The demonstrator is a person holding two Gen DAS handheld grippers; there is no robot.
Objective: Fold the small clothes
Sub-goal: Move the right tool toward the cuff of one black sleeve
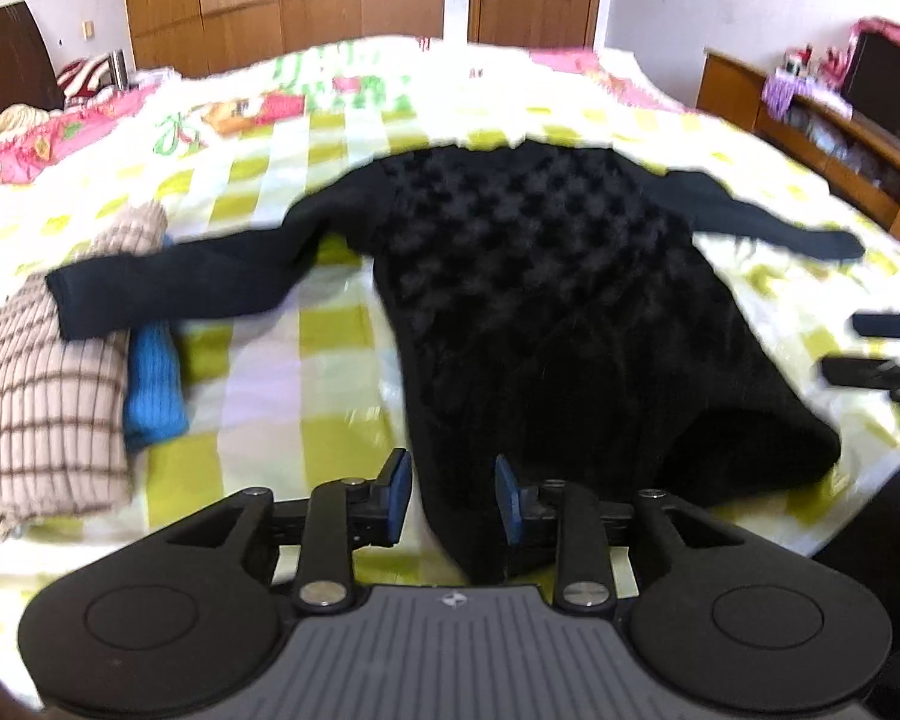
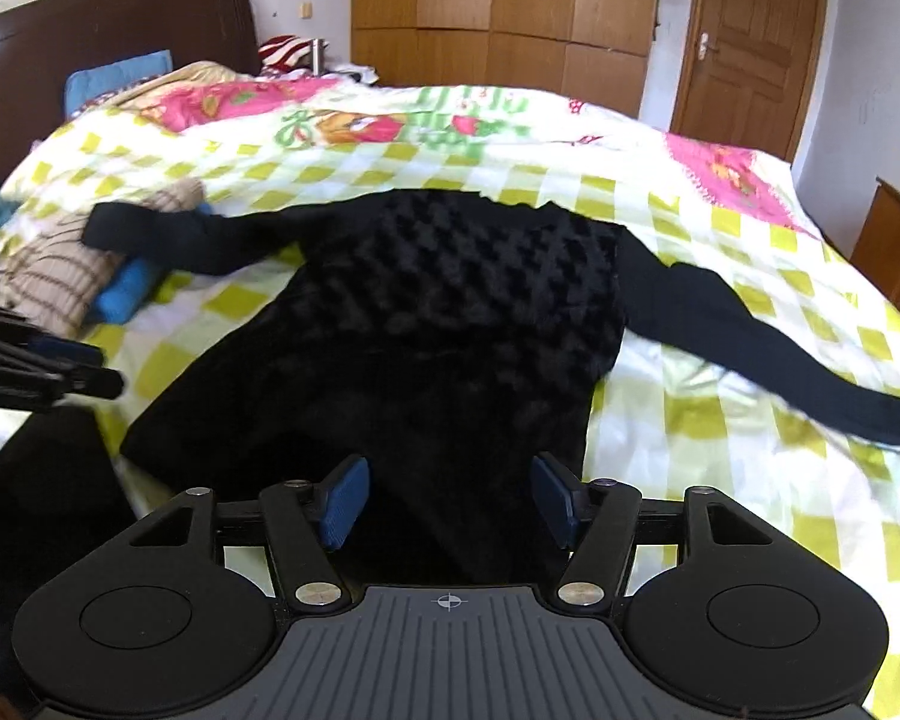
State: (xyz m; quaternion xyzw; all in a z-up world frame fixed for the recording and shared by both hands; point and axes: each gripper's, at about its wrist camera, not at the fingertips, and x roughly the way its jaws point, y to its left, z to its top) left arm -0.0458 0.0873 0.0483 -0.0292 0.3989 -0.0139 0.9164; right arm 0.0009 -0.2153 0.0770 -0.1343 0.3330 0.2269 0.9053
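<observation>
Two claws: left claw (image 1: pixel 453 495) and right claw (image 2: pixel 450 501) — both apart, gripping nothing.
Bed (image 2: pixel 720 372): checked yellow-white cover — black garment (image 2: pixel 426 324) spread flat.
Room: wooden wardrobe (image 2: pixel 498 18), door (image 2: pixel 744 42).
Writing: unreadable.

Two fisheye wrist views look forward, low and close over a bed (image 1: pixel 306 324), toward wardrobes (image 2: pixel 510 6). Both share the black sweater (image 1: pixel 540 276); the left view sits left, the right view right.
</observation>
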